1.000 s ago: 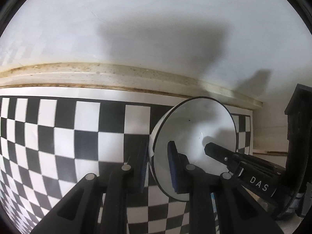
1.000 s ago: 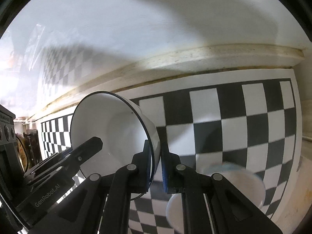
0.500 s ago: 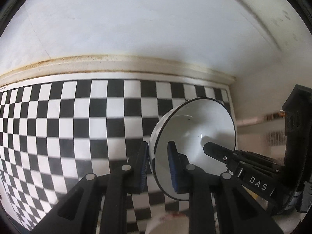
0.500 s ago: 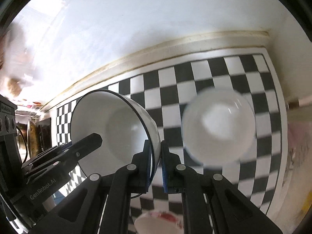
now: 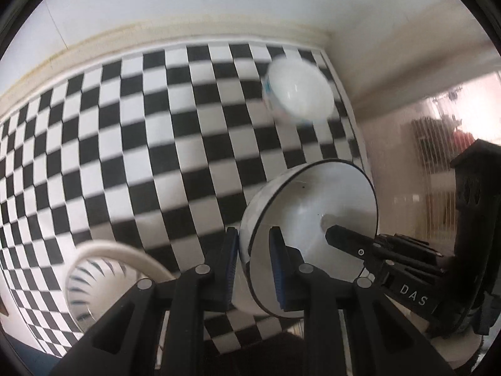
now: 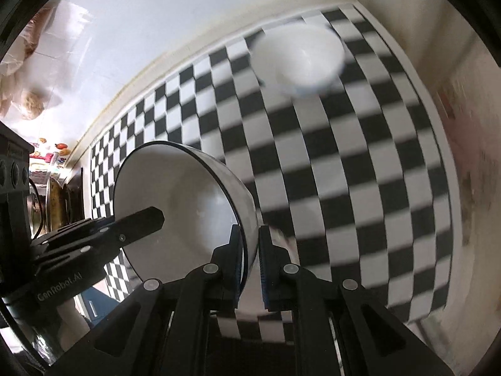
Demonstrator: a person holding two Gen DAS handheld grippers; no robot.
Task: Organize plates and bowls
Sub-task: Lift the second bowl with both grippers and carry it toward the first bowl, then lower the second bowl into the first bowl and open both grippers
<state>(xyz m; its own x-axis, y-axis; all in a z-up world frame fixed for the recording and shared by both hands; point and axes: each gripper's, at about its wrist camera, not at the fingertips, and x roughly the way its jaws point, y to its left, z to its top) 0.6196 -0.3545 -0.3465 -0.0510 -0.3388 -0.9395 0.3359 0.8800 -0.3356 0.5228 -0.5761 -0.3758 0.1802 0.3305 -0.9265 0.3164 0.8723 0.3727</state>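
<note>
Bowl (image 5: 313, 244), white with a dark rim line, held in the air above the checkered mat (image 5: 131, 144), tipped on its side so the opening faces sideways. Both grippers grip it at once, on opposite rim points: left gripper (image 5: 254, 269) is clamped across the rim wall, one pad inside and one outside; right gripper (image 6: 250, 263) likewise pinches the rim from the other side, its fingers narrow on the wall. Each wrist view shows the other gripper reaching into the bowl's mouth. Second bowl (image 6: 299, 59), plain white with a faint blue band low on its outside, stands upright at the far part of the mat near the wall, well apart from the held one; blurred, detail limited. Third vessel, a striped bowl (image 5: 94, 279) with a thick cream rim, sits on the mat near the left gripper, partly hidden behind its fingers. No plates can be made out in either view. Judgement: task is at an early-to-middle stage. One bowl is in transit and not yet set down; no stack is formed, and the dishes on the mat lie scattered. Remaining, likely: level the held bowl, place it with or into another, then gather the rest.
</note>
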